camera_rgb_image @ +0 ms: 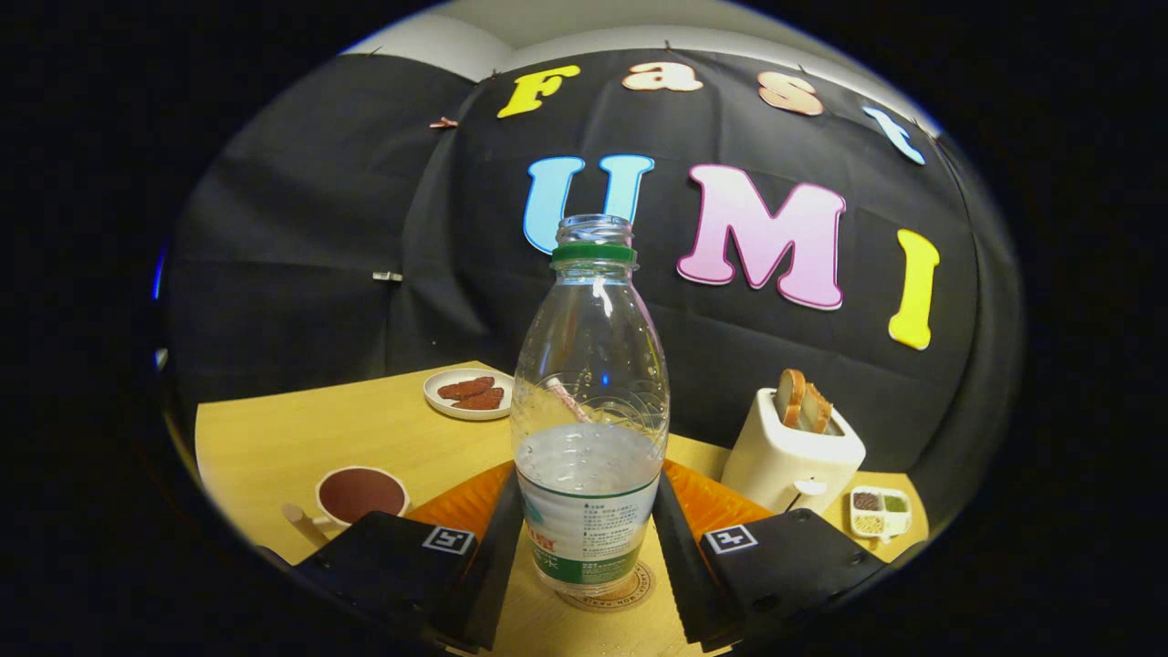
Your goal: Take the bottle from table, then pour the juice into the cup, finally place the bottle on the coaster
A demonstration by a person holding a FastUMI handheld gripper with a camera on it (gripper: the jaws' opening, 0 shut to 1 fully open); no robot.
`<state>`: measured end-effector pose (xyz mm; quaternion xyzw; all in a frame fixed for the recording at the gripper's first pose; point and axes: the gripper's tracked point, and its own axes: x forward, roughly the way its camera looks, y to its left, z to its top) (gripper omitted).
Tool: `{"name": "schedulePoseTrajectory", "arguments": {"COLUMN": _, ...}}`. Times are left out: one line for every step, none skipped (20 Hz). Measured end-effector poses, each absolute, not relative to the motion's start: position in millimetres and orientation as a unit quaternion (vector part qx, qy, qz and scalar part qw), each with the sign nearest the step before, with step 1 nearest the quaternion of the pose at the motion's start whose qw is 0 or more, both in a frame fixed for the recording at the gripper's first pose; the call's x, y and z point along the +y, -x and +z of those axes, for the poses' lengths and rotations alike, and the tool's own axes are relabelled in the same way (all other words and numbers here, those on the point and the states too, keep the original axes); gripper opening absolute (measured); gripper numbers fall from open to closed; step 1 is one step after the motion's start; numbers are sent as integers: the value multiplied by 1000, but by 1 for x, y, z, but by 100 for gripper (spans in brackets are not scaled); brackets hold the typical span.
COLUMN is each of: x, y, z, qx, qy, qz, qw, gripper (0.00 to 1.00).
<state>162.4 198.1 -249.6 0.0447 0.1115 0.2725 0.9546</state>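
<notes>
The bottle [589,401] stands upright on the coaster [610,589], long axis vertical and open neck up, at the tabletop's [301,438] near edge. The gripper [588,538] flanks its label; its fingers seem to touch the sides, though firm pressure is unclear. The cup [360,495] sits left.

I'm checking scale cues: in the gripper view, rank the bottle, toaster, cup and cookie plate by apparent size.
1. Clear plastic bottle, standing between the tool fingers; nearness inflates it.
2. White toaster holding bread.
3. White cup and small white cookie plate: too alike to rank.
</notes>
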Motion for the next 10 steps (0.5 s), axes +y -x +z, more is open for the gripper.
{"name": "schedulePoseTrajectory", "arguments": {"x": 196, "y": -167, "z": -251, "qx": 111, "qy": -55, "qz": 276, "qw": 953, "gripper": 76}}
{"name": "schedulePoseTrajectory", "arguments": {"x": 191, "y": -171, "z": -255, "qx": 109, "qy": -62, "qz": 279, "qw": 952, "gripper": 76}}
{"name": "schedulePoseTrajectory", "arguments": {"x": 187, "y": -176, "z": -258, "qx": 108, "qy": -67, "qz": 280, "qw": 951, "gripper": 76}}
{"name": "schedulePoseTrajectory", "arguments": {"x": 185, "y": -180, "z": -262, "qx": 108, "qy": -69, "qz": 281, "qw": 951, "gripper": 76}}
{"name": "schedulePoseTrajectory", "arguments": {"x": 184, "y": -183, "z": -267, "qx": 112, "qy": -71, "qz": 281, "qw": 950, "gripper": 77}}
{"name": "schedulePoseTrajectory", "arguments": {"x": 185, "y": -184, "z": -274, "qx": 115, "qy": -70, "qz": 280, "qw": 951, "gripper": 77}}
{"name": "schedulePoseTrajectory", "arguments": {"x": 184, "y": -187, "z": -278, "qx": 113, "qy": -66, "qz": 274, "qw": 953, "gripper": 77}}
{"name": "schedulePoseTrajectory", "arguments": {"x": 183, "y": -189, "z": -280, "qx": 110, "qy": -63, "qz": 269, "qw": 955, "gripper": 77}}
{"name": "schedulePoseTrajectory", "arguments": {"x": 184, "y": -192, "z": -283, "qx": 110, "qy": -62, "qz": 267, "qw": 956, "gripper": 77}}
{"name": "schedulePoseTrajectory", "arguments": {"x": 186, "y": -191, "z": -288, "qx": 109, "qy": -62, "qz": 264, "qw": 956, "gripper": 77}}
